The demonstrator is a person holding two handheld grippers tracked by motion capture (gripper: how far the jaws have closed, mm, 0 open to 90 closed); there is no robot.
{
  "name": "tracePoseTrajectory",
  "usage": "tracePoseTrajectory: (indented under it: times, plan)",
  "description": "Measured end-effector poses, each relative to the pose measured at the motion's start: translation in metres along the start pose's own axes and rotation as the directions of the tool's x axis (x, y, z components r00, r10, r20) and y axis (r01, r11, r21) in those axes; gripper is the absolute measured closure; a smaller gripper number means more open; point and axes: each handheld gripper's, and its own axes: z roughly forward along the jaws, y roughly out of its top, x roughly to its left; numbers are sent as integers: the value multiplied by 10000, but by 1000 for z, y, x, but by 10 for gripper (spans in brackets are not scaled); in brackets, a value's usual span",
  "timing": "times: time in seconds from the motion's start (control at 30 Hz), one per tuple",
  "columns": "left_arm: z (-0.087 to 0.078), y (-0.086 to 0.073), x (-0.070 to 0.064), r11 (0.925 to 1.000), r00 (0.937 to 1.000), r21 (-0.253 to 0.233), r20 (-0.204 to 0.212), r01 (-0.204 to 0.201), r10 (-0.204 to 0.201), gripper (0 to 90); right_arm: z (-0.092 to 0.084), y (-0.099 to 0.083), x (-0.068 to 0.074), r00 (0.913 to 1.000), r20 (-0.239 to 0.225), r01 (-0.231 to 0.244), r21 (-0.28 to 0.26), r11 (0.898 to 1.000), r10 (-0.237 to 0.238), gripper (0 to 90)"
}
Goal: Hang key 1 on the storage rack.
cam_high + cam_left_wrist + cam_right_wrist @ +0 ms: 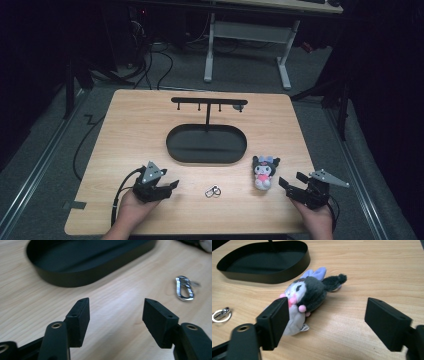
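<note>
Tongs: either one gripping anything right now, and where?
Nothing held. Left tongs stand open over bare table, the key ring off to one side. Right tongs are open beside the plush toy.

High view: fixed above the near edge, facing forward and down over the whole table (150, 125). Both gripper views sit low and close, looking along their own fingers. Left one faces the tray (82, 262), clip (184, 288) beyond its far-side finger; right one shares the tray (264, 262) and clip (221, 314).
</note>
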Motion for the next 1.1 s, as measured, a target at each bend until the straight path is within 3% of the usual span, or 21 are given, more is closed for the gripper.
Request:
tracePoseTrajectory:
  times: [0.13, 0.17, 0.23, 0.4, 0.57, 0.6, 0.63, 0.77, 0.87, 1.1]
  plan:
    - [-8, 0, 10, 9999, 9995, -162, -325, 56, -61, 377, 1, -3, 0, 9998, -37, 213, 68, 9997, -213, 286]
    - [-12, -2, 16, 9997, 9985, -186, -522, 138, -148, 377, 3, -4, -2, 9990, -54, 441, 235, 9987, -440, 353]
    - [-13, -5, 22, 9996, 9978, -156, -604, 251, -260, 379, 3, -6, -4, 9987, 87, 498, 246, 9985, -500, 378]
    - [-16, -8, 24, 9996, 9963, -173, -825, 227, -241, 379, 3, -6, -11, 9958, 378, 822, 294, 9962, -833, 440]
    - [-27, -17, 25, 9991, 9941, -284, -1033, 300, -328, 376, 10, 0, -15, 9887, 677, 1303, 561, 9899, -1340, 767]
    - [-27, -17, 25, 9991, 9941, -284, -1033, 300, -328, 376, 10, 0, -15, 9887, 677, 1303, 561, 9899, -1340, 767]
    - [-36, -23, 27, 9986, 9923, -329, -1157, 403, -439, 376, 19, 5, -17, 9865, 646, 1452, 755, 9865, -1502, 880]
    - [-46, -31, 30, 9975, 9880, -333, -1398, 616, -656, 377, 35, 10, -20, 9874, 372, 1495, 1050, 9832, -1541, 900]
    - [-54, -38, 32, 9960, 9837, -336, -1573, 827, -870, 376, 54, 16, -16, 9825, 2, 1847, 1271, 9745, -1862, 900]
    - [-64, -45, 32, 9946, 9810, -449, -1666, 931, -993, 382, 77, 24, 6, 9696, -984, 2351, 1175, 9648, -2243, 887]
